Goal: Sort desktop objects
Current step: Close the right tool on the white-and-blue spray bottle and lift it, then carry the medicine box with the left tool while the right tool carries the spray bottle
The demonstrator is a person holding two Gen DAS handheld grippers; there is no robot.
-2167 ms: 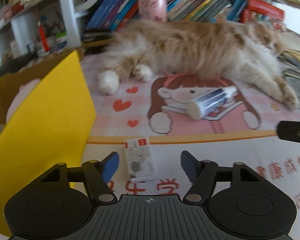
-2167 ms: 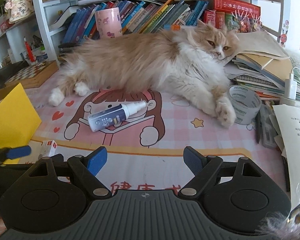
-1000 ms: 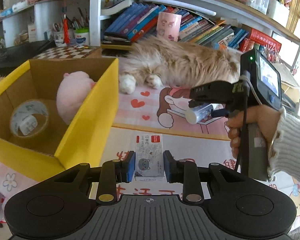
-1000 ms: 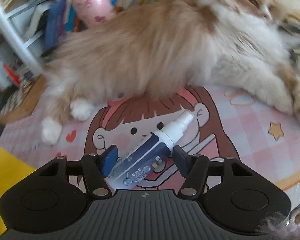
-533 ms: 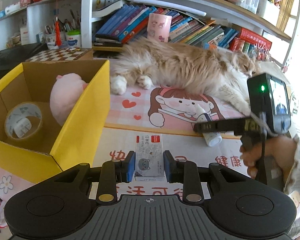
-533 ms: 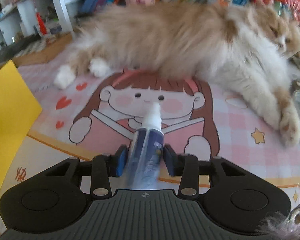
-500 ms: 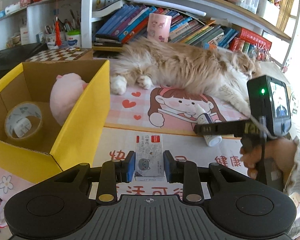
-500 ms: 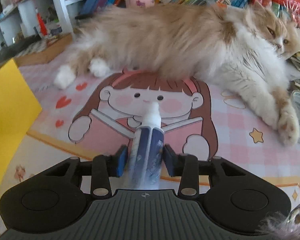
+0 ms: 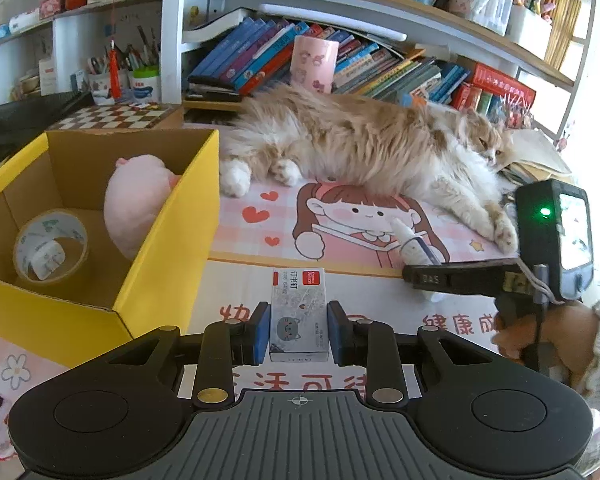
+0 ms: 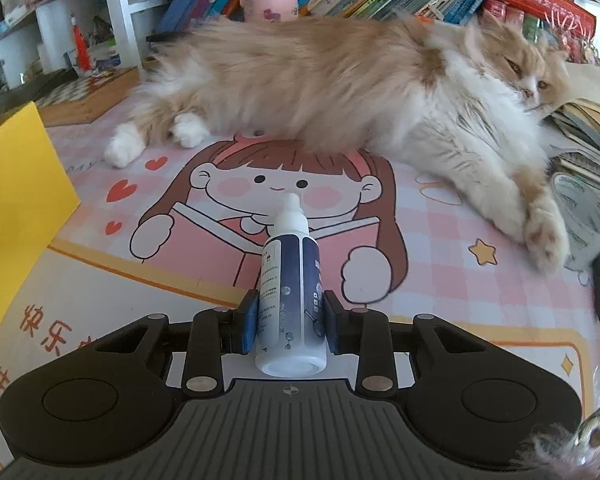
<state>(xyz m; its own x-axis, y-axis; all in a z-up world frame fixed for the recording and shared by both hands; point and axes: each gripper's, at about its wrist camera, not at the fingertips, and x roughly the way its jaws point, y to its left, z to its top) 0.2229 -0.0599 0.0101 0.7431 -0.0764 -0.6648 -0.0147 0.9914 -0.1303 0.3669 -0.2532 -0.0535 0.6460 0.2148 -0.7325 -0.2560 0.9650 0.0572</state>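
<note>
My left gripper (image 9: pixel 299 330) is shut on a small staple box (image 9: pixel 298 314), grey-white with a red label, held above the desk mat. My right gripper (image 10: pixel 289 322) is shut on a dark blue spray bottle (image 10: pixel 288 280) whose white nozzle points away toward the cat. In the left wrist view the right gripper (image 9: pixel 424 276) appears at the right, held by a hand (image 9: pixel 552 336), with the bottle (image 9: pixel 414 244) sticking out of it. The open yellow cardboard box (image 9: pixel 172 240) stands at the left, with a tape roll (image 9: pixel 50 246) and a pink plush toy (image 9: pixel 138 200) inside.
A long-haired ginger and white cat (image 9: pixel 360 148) lies across the back of the pink cartoon mat (image 10: pixel 440 248). Another tape roll (image 10: pixel 580 216) sits by its front paw, next to stacked books (image 10: pixel 588 120). Bookshelves (image 9: pixel 340 64) and a chessboard (image 9: pixel 116 116) stand behind.
The right gripper closed on the spray bottle, turned it nozzle-forward and carried it toward the mat's front edge. The left gripper kept the staple box and barely moved.
</note>
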